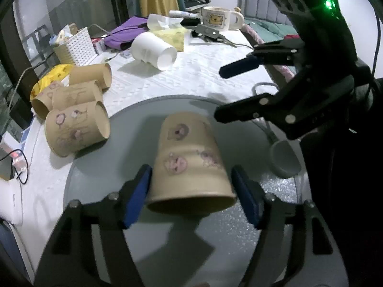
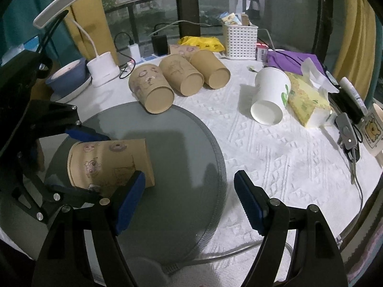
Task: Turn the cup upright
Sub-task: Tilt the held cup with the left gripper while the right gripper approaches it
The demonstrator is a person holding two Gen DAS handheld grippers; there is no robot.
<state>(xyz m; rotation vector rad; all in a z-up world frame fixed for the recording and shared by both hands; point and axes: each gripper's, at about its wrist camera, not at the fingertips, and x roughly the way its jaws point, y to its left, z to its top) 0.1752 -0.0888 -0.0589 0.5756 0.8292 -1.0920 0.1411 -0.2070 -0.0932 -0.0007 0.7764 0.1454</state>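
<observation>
Tan paper cup with pink cartoon prints, lying on its side on the round grey mat, rim toward the left wrist camera, base pointing away. Seen from the right wrist too, cup at the left part of the mat, base end toward the mat's middle. Left gripper spread wide around the rim end, blue pads flanking the cup on either side; cannot tell from the left wrist view whether either pad touches the paper; in the right wrist view the same gripper straddling the cup above and below. Right gripper open and holding nothing, hovering over the mat beside the cup; from the left wrist view the same gripper with fingers well apart. Beyond the mat on the white tablecloth, three more tan cups lying side by side, the nearest touching the mat's edge. Farther right, a white paper cup on its side, just beside a yellow tissue pack. Behind, a white perforated basket and a white desk lamp
</observation>
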